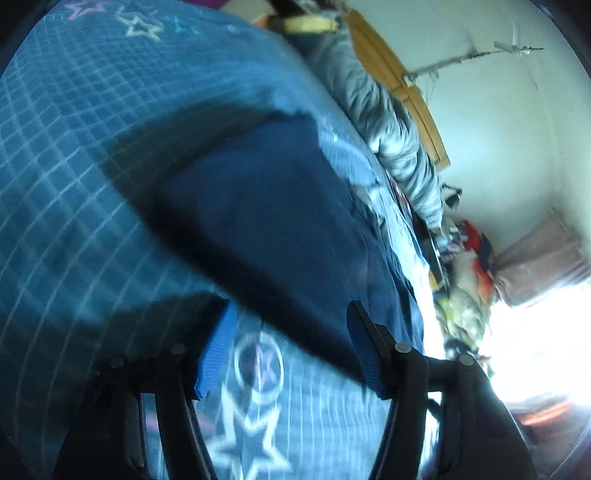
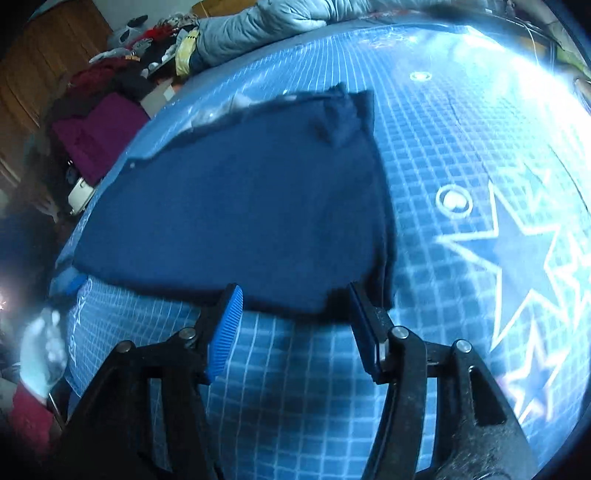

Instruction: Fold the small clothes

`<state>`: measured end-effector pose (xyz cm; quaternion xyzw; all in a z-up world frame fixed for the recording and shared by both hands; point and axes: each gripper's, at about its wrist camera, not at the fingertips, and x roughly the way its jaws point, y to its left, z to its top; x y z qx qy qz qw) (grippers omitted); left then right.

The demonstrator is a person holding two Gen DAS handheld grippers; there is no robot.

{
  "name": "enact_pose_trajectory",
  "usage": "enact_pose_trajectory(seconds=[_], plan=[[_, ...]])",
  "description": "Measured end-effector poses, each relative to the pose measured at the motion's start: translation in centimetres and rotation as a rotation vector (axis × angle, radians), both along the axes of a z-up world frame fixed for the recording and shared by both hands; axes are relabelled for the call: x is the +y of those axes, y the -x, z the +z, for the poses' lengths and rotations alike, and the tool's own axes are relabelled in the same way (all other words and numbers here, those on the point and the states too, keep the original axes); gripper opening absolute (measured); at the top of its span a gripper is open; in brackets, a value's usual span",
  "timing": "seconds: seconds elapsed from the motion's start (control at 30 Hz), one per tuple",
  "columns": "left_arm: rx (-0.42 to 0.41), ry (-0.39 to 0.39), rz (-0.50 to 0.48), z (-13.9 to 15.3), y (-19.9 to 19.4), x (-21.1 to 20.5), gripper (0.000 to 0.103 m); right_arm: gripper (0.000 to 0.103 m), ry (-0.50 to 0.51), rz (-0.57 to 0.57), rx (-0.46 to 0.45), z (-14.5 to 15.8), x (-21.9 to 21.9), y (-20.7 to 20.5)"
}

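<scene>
The dark blue cloth [image 2: 236,206] lies flat on the blue bed cover with stars [image 2: 461,155], and the left gripper [image 1: 291,350] and the right gripper [image 2: 295,328], both wide apart and holding nothing, sit at its near edge.

One dark blue garment [image 2: 240,206] lay on one bed cover [image 2: 436,155], a blue one printed with a white grid. Two claws were in view, the left claw [image 1: 291,350] and the right claw [image 2: 295,328], each with two fingers spread apart and each finger faced with one blue ribbed pad, four pads in all. On the cover the right wrist view showed one large dark star [image 2: 517,251] outlined in white and two small white rings [image 2: 453,201]. One grey quilted jacket [image 2: 266,22] lay along the far edge of the bed. Beside the bed was one heap of mixed clothes [image 2: 122,88]; the pieces in it were too jumbled to count.
</scene>
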<state>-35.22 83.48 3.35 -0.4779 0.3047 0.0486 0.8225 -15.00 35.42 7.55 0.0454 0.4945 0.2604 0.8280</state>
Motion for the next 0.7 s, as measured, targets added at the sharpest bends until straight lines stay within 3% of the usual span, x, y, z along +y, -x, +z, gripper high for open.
enact_pose_trajectory(seconds=[0.27,0.3,0.33,0.4,0.43,0.53,0.6,0.7], plan=[[-0.074,0.021,0.132,-1.2,-4.3,3.0,0.06,0.059,-0.007,0.058,-0.075,2.9,2.3,0.5],[-0.076,0.029,0.13,-1.3,-4.7,3.4,0.052,0.059,-0.02,0.066,-0.08,3.4,2.6,0.6],[-0.068,0.033,0.129,-1.4,-5.2,3.6,0.034,0.059,-0.038,0.076,-0.084,3.9,3.0,0.6],[-0.069,0.017,0.128,-1.2,-5.7,3.8,0.009,0.062,-0.072,0.109,-0.105,5.4,4.7,-0.1],[-0.08,-0.024,0.114,-0.5,-5.9,3.3,0.004,0.064,-0.086,0.131,-0.111,6.0,5.9,-0.6],[-0.084,-0.23,0.055,2.9,-6.9,0.6,0.004,0.075,-0.147,0.225,-0.124,8.0,11.3,-3.3],[-0.094,-0.337,0.017,4.9,-7.5,-1.2,0.004,0.09,-0.19,0.308,-0.117,9.2,16.0,-5.5],[-0.115,-0.45,-0.032,7.1,-8.2,-3.3,0.004,0.09,-0.269,0.464,-0.035,10.0,23.9,-8.7]])
